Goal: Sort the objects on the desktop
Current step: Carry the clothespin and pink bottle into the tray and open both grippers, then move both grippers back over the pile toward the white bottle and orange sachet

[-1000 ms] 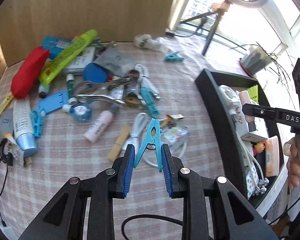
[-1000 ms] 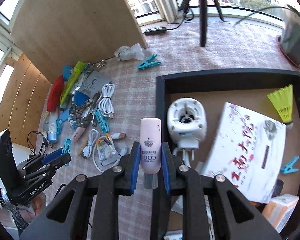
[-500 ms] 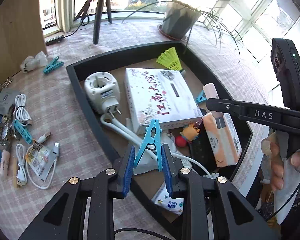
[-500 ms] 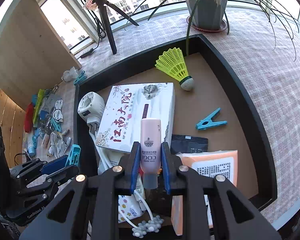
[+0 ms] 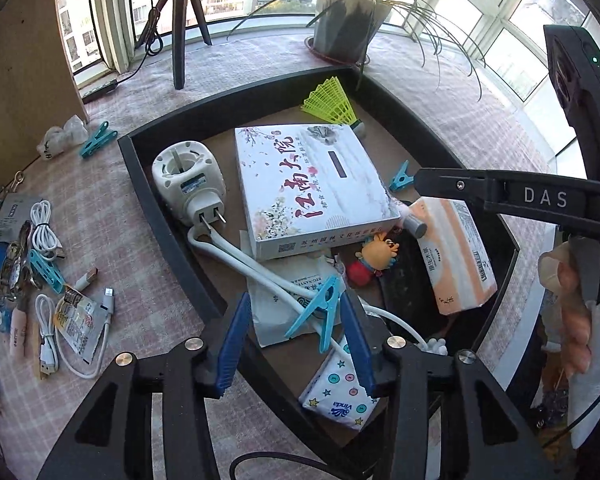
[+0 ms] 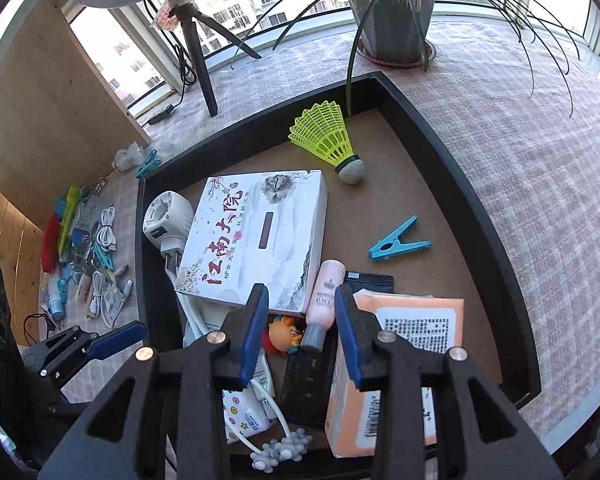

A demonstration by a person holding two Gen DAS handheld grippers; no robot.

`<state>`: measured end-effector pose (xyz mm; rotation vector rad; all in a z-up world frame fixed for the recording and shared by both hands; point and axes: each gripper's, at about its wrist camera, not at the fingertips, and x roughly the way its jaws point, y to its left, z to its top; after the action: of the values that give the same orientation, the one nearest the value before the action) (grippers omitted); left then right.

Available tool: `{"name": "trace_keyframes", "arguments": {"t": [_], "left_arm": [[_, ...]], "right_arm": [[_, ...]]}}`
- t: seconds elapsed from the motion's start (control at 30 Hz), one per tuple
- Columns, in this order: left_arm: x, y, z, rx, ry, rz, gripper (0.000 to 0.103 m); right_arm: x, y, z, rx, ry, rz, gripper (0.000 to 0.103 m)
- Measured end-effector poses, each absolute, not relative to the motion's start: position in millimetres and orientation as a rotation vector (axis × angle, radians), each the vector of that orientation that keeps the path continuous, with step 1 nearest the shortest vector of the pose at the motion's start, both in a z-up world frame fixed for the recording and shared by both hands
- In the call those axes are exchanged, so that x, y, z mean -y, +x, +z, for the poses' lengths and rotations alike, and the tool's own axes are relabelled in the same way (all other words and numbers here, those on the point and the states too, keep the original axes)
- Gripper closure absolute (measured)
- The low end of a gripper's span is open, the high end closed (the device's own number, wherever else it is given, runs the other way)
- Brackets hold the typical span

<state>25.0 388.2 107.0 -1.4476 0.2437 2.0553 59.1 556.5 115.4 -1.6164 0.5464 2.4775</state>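
My left gripper (image 5: 296, 336) is open above the near corner of the black tray (image 5: 172, 220). A blue clothespin (image 5: 316, 314) lies loose between its fingers on a white cable and paper packet in the tray. My right gripper (image 6: 302, 334) is open over the tray (image 6: 460, 200). A pink tube (image 6: 324, 300) lies free between its fingers, resting against the white printed box (image 6: 256, 240) and the orange tissue pack (image 6: 400, 360). The tube's grey cap also shows in the left wrist view (image 5: 414, 225).
The tray also holds a white plug adapter (image 5: 188, 184), a yellow shuttlecock (image 6: 328, 140), another blue clothespin (image 6: 396, 242), a small toy figure (image 6: 284, 334) and a Vinda tissue pack (image 5: 336, 394). Cables, pegs and tubes lie on the checked cloth at left (image 5: 40, 280). A plant pot (image 6: 392, 8) and tripod (image 6: 196, 52) stand behind.
Both grippers opened. The blue clothespin dropped from the left gripper into the tray, and the pink tube dropped from the right gripper beside the printed box.
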Motion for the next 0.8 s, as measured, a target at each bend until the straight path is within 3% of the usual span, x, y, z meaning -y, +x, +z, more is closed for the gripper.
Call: {"name": "trace_keyframes", "arguments": {"t": [0.57, 0.8], "left_arm": [[-323.6, 8.1, 124.5, -0.175, -1.431, 2.263, 0.059], [-274.7, -5.9, 114.0, -0.107, -1.487, 2.329, 0.059]], "right_arm": [[-488.2, 42.1, 133.6, -0.300, -1.598, 2.671, 0.062], [-452.8, 30.2, 129.3, -0.284, -1.667, 2.726, 0.062]]}}
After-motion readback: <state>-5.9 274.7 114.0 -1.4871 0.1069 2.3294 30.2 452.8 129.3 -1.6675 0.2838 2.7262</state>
